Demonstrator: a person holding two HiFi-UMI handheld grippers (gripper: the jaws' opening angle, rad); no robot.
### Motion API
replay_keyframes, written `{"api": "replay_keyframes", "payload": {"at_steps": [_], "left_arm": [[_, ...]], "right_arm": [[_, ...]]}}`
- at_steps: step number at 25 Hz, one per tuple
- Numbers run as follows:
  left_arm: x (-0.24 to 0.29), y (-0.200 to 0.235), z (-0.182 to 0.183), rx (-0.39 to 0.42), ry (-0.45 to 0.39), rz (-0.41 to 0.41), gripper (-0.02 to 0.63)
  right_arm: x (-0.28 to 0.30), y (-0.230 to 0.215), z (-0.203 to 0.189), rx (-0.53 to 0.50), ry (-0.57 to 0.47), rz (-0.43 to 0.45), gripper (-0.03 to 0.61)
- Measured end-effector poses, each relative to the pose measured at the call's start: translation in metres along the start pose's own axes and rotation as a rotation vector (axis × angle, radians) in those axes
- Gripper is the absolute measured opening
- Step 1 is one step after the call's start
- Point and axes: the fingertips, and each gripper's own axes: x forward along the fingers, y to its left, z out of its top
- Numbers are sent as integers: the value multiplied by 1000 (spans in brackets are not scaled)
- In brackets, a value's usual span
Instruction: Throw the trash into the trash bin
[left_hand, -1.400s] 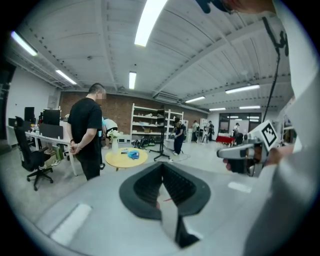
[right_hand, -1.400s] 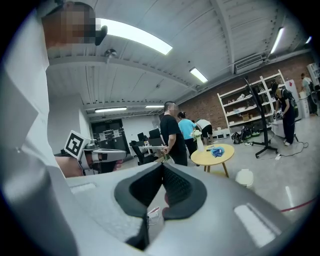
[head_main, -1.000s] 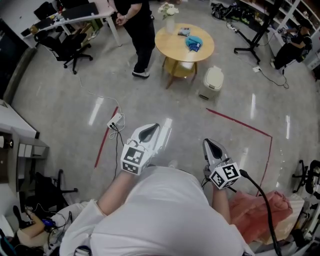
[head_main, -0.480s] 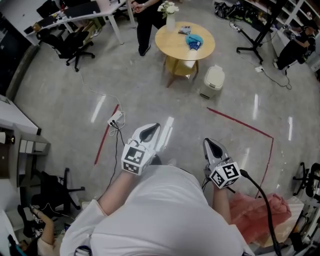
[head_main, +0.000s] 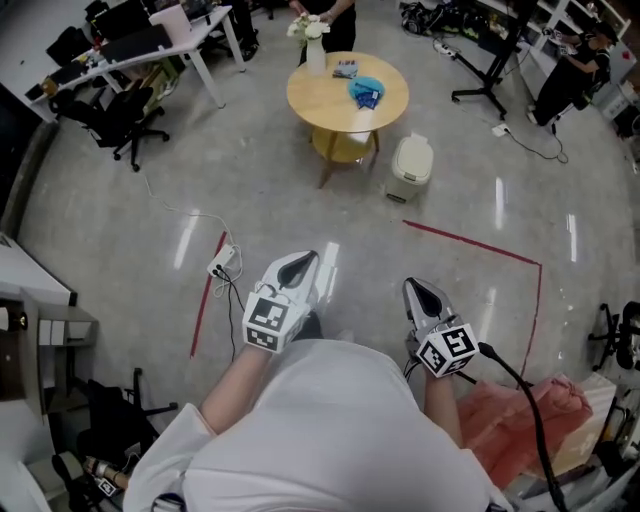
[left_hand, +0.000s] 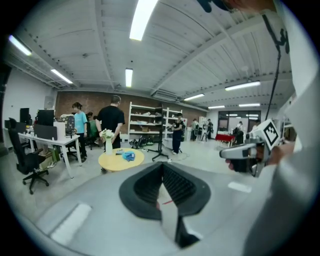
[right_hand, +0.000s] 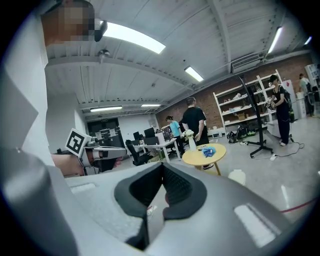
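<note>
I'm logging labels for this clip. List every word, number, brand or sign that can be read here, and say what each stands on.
No readable text in any view.
Cubes on the left tongs and right tongs: black-and-white square markers, a pattern only, no letters or digits.
The flat item on the round table: any print is too small to read.
The trash bin: no label shows.

Two grippers held out over a grey floor, table and bin far ahead.
The left gripper (head_main: 301, 264) and right gripper (head_main: 419, 292) point forward, well apart. Far off, a round wooden table (head_main: 322, 98) bears a blue item (head_main: 366, 91) and a flower vase (head_main: 315, 48); a pale trash bin (head_main: 411, 167) stands just to its right.
</note>
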Motion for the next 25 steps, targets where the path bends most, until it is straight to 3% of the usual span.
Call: {"api": "replay_keyframes", "payload": {"at_steps": [14,25], "left_arm": [[82,66,39,26,-3,-139,6],[119,121,47,44,19,-225,6]], "right_arm": [[76,-32,42,9,-22,-124,1],[134,-39,52,19,-10,-195,1]]}}
